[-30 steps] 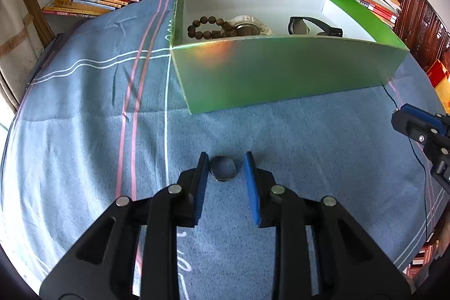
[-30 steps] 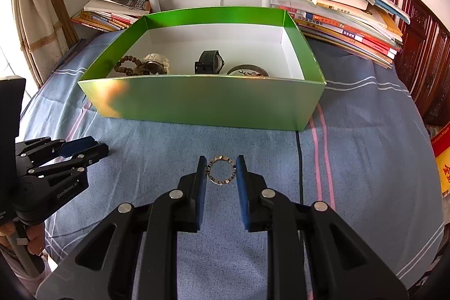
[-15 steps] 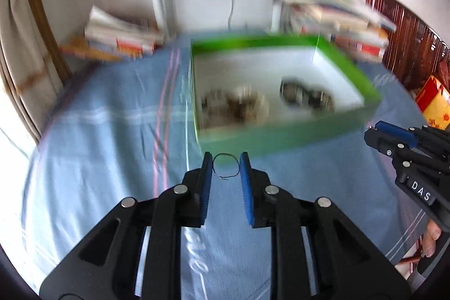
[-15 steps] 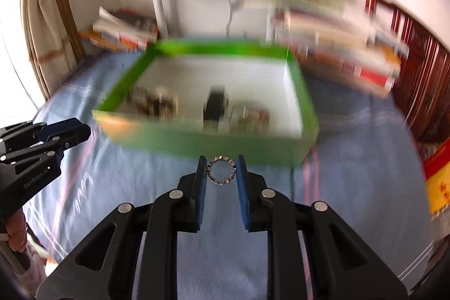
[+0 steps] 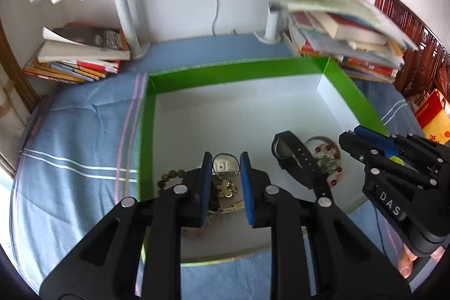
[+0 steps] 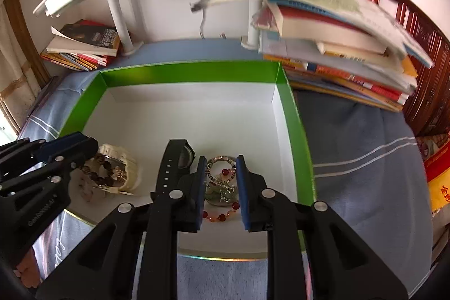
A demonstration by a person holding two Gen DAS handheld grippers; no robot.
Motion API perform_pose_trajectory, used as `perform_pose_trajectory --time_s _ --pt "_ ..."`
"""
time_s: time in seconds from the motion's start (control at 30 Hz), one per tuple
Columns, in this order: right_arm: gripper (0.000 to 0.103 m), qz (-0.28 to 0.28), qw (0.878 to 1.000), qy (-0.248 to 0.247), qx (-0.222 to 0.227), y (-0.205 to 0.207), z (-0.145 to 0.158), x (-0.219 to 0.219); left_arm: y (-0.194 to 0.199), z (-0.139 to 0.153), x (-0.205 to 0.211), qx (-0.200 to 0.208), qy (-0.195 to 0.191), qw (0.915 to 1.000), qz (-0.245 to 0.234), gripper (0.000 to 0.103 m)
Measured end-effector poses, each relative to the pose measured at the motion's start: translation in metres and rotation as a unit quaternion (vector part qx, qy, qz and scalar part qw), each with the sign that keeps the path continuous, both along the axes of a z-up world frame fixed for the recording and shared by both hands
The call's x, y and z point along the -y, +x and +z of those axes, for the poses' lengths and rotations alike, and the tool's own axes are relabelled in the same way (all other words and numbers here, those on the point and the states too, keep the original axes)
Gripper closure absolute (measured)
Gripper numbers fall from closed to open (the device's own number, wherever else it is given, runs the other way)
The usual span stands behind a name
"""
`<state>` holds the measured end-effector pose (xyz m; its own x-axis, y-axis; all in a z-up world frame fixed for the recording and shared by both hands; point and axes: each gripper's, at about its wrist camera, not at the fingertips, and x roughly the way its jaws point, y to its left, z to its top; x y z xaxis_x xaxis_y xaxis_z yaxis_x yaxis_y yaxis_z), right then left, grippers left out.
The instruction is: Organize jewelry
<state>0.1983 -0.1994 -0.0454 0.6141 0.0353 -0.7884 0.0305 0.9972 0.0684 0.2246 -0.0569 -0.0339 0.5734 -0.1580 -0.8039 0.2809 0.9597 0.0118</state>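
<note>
left gripper (image 5: 225, 168): your pads are clamped on a thin wire ring (image 5: 225, 165), held in the air over the near left part of the box.
right gripper (image 6: 221, 170): your pads are clamped on a beaded ring (image 6: 221, 169), held in the air over the near right part of the box.
other views: your right gripper shows at the right edge of the left wrist view, your left gripper at the left edge of the right wrist view, both over the box's near side.
box (image 6: 191, 72): green walls, white floor, open top, on a blue striped cloth (image 6: 365, 148). Far half of the floor is bare.
box, near left: brown bead bracelet (image 5: 170, 176) by the left wall, touching a white watch (image 6: 123, 162). Gold pieces (image 5: 226, 189) lie below your left pads.
box, near middle: black watch (image 5: 298, 159), strap running toward you.
box, near right: bangle with red beads (image 5: 326, 156), just right of the black watch.
surroundings: book stacks far left (image 5: 81, 55) and far right (image 6: 337, 66) of the box, against the wall.
</note>
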Motion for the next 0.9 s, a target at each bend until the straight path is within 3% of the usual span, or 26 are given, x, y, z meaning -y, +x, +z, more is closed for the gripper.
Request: perform_pose_trajectory --time_s 0.03,0.13,0.23,0.47,0.63,0.9 --pt "0.078 0.000 1.000 0.001 0.000 -0.002 -0.001 -0.001 0.002 -0.004 0.000 -0.005 -0.001 1.0000 0.000 0.081" --pt "0.049 -0.008 1.000 0.002 0.012 -0.008 0.003 0.001 0.001 -0.006 0.000 -0.003 -0.004 1.0000 0.006 0.056" --pt "0.042 -0.015 0.999 -0.005 0.035 -0.025 0.016 0.001 -0.011 0.006 -0.005 0.028 0.004 0.9995 0.017 0.045" --pt "0.006 -0.022 0.993 -0.020 0.113 -0.089 0.047 -0.003 -0.069 0.044 -0.033 0.112 -0.003 0.9909 0.074 0.018" --pt "0.003 -0.011 0.984 -0.039 0.172 -0.129 0.064 -0.014 -0.113 0.062 -0.046 0.173 -0.003 0.9791 0.106 0.010" --pt "0.003 -0.011 0.983 -0.048 0.178 -0.135 0.071 -0.021 -0.130 0.067 -0.048 0.177 -0.005 0.9796 0.094 0.009"
